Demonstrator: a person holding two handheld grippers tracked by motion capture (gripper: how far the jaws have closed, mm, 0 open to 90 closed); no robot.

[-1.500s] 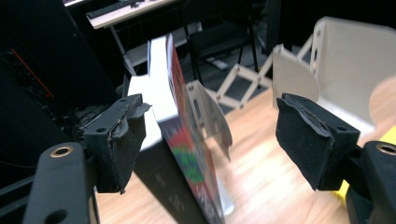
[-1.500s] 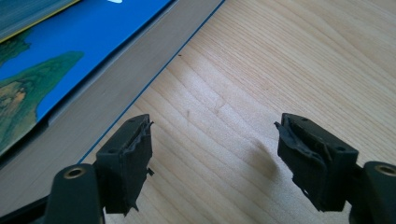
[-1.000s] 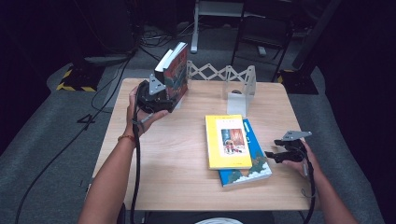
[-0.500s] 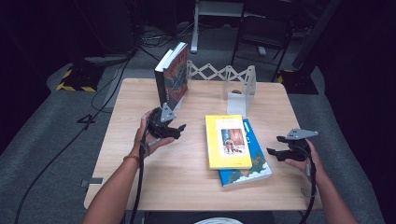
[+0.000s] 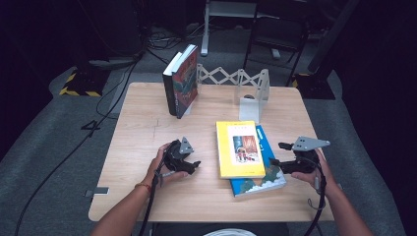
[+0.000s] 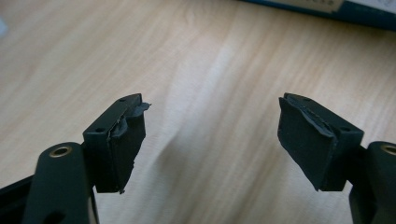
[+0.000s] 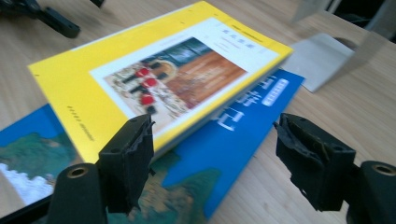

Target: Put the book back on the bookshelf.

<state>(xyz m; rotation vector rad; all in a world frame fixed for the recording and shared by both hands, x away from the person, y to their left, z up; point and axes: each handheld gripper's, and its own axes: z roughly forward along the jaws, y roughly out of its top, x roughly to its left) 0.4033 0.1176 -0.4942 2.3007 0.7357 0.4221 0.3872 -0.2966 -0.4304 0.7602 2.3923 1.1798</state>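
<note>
I am holding the left gripper (image 5: 193,166) low over bare wood toward the near left part of the worktop (image 5: 147,128); its jaws are standing apart with nothing between them, and in the left gripper view only plain board is lying under the pads (image 6: 126,149). Open room is running from there to the left edge and back to the far left corner.

I am holding the right gripper (image 5: 276,161) near the right edge, pointing across the worktop at the stacked books; its jaws are standing apart and clamping nothing. The yellow book (image 5: 239,148) is lying flat right of the worktop's middle, on top of the blue book (image 5: 265,174), whose near corner and right-hand margin are sticking out from under it. In the right gripper view the yellow book (image 7: 154,79) is overhanging the blue book (image 7: 224,140), leaving a stepped edge facing the jaws, and the blue cover's corner is lying just ahead of the gap.

Two upright books (image 5: 181,81) are standing at the far edge, left of centre. A metal bookend (image 5: 251,105) is standing behind the yellow book, near but apart, with a folding lattice rack (image 5: 231,78) along the far edge. The strip along the near edge is lying open between my forearms.
</note>
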